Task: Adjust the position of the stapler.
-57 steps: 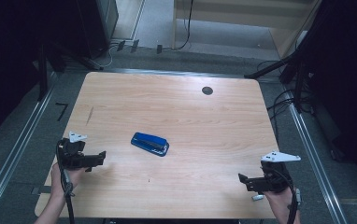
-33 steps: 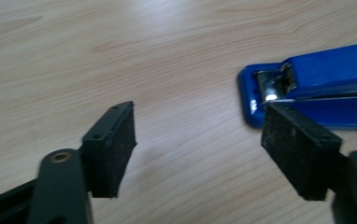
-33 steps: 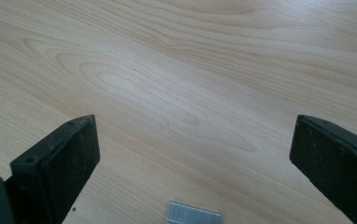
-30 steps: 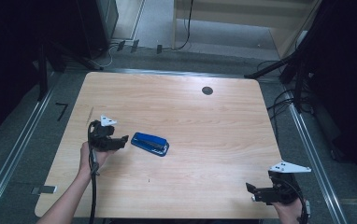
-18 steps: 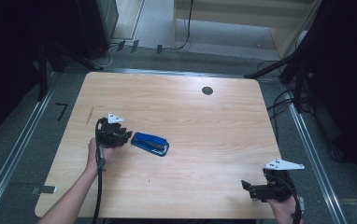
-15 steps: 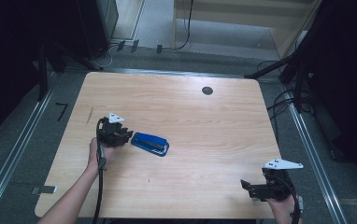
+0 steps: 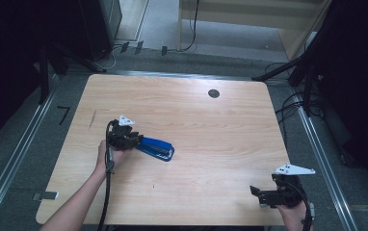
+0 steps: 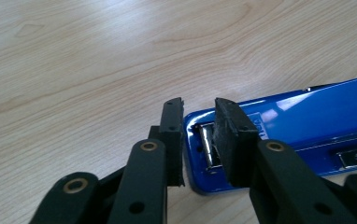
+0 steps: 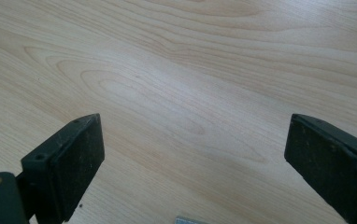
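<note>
Stapler (image 7: 155,147): blue, lying flat on the counter left of its middle, its length slanted so that the near end points to the left edge; chrome metal shows at that end in the left gripper view.
Left gripper (image 7: 133,140): held low at the stapler's left end; its fingers (image 8: 172,135) have just been closing and now pinch that end, one pad on the outer side of the blue body, the other set over the chrome part.
Left hand (image 7: 109,155): wrapped round the gripper's body, forearm coming in from the bottom edge, a black cable trailing along it.
Right gripper (image 7: 264,195): near the counter's front right corner, well apart from the stapler; its fingers (image 9: 74,158) are spread wide over bare wood with nothing between them.
Counter (image 7: 211,125): pale wood with a flowing grain, rounded corners, a matt and evenly lit top.
Round hole (image 7: 214,93): a small dark cable port toward the far right of the counter.
Dark streak (image 7: 92,119): a short mark on the wood near the left edge.
Floor (image 7: 23,144): grey, with metal rails running along both sides of the counter and cables lying beyond its far edge.
Room: dark at both sides, with black stands; a lighter wooden strip lies at the far top.
</note>
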